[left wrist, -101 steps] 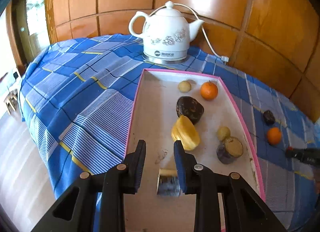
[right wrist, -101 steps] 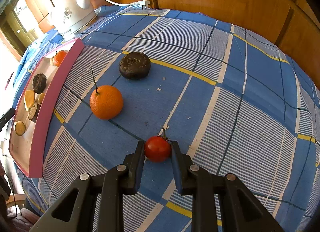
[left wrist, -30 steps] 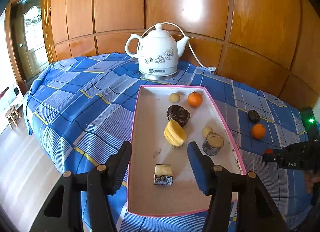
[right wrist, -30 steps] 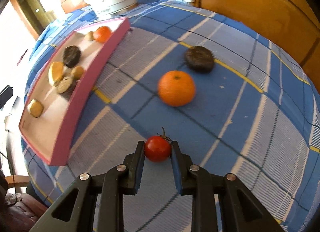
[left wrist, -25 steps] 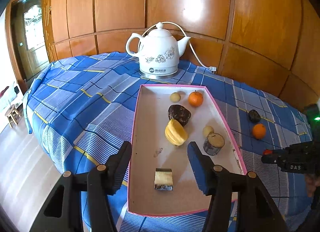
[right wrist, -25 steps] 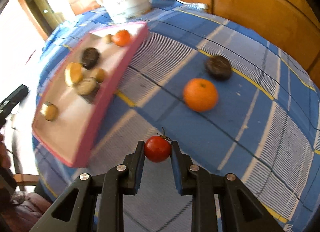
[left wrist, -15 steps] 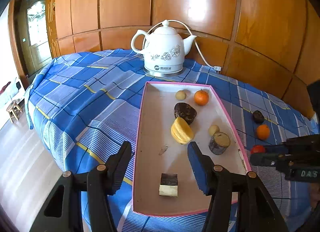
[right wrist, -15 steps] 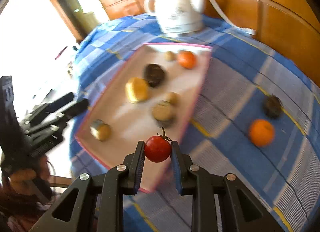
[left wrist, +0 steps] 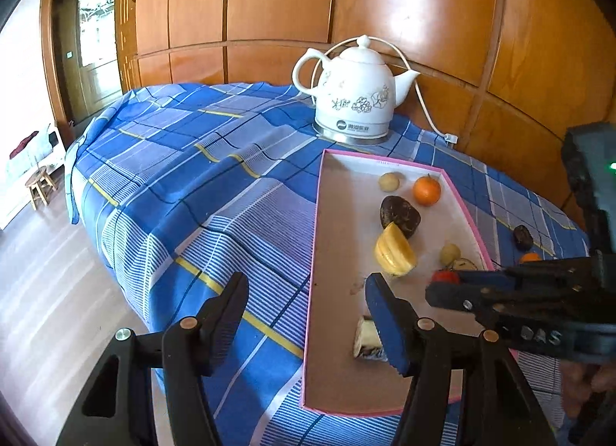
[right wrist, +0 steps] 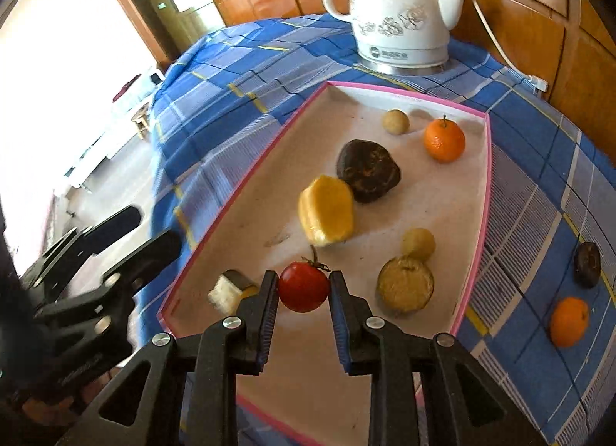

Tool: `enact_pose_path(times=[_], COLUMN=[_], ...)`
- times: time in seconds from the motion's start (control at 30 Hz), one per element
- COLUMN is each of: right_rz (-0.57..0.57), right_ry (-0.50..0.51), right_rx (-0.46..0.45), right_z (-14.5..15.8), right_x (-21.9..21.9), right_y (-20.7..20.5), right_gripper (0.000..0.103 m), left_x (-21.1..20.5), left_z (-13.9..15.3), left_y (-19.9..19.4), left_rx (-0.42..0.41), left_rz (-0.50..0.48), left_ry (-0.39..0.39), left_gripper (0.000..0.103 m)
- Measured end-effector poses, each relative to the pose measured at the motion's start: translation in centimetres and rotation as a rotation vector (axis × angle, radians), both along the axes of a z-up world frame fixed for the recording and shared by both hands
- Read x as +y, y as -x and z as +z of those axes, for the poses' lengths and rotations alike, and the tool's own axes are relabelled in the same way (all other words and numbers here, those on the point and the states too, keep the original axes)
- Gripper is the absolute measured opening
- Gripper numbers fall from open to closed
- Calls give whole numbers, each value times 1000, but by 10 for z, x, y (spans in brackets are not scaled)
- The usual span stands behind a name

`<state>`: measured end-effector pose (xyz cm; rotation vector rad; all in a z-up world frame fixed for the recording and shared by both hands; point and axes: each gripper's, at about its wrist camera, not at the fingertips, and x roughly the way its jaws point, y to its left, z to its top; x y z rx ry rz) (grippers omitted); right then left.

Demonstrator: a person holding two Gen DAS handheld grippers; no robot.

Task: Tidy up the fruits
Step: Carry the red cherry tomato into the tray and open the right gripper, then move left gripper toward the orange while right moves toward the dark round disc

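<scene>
hanging empty at far left, left gripper [right wrist: 115, 238] spread wide, clear of the pink-rimmed tray [right wrist: 488, 191]; right gripper [right wrist: 303, 292] over the tray floor, just easing open around the tomato [right wrist: 303, 286], apparently for release among sorted fruit.

Black hand-held gripper [right wrist: 303, 305] with blue pads [right wrist: 269, 313], silver screws

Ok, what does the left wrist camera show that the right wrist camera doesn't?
Left wrist only: the left gripper from behind, jaws just opening, nothing between them. Right wrist only: the whole orange on the cloth, and the tomato seen square between the pads of the right gripper, whose jaws have just been opening. Both: the kettle, the pink tray and its fruit.
</scene>
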<state>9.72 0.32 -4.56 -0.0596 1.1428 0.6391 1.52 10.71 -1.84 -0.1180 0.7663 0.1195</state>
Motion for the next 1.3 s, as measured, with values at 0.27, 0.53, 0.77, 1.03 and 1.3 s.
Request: enact_pose_path(times=[0.27, 0.53, 0.77, 1.03, 1.3], right_rz=[-48, -66, -69, -97, -142], right_ry=[-11, 9, 46, 57, 74], right_rx=[-9, -77, -122, -137, -154], right_z=[4, 20, 28, 34, 42], right_x=[-21, -40, -53, -75, -99], right_y=[8, 29, 40, 43, 41], right_gripper=[34, 34, 35, 35, 35], left_x=[-8, -22, -33, -43, -54], left_z=[0, 2, 7, 10, 11], left_y=[0, 0, 2, 3, 2], left_rx=[-2, 0, -12, -13, -13], left_rz=[-27, -65, -97, -126, -159], left_ry=[-12, -30, -51, -65, -80], left_gripper=[64, 64, 64, 64, 64])
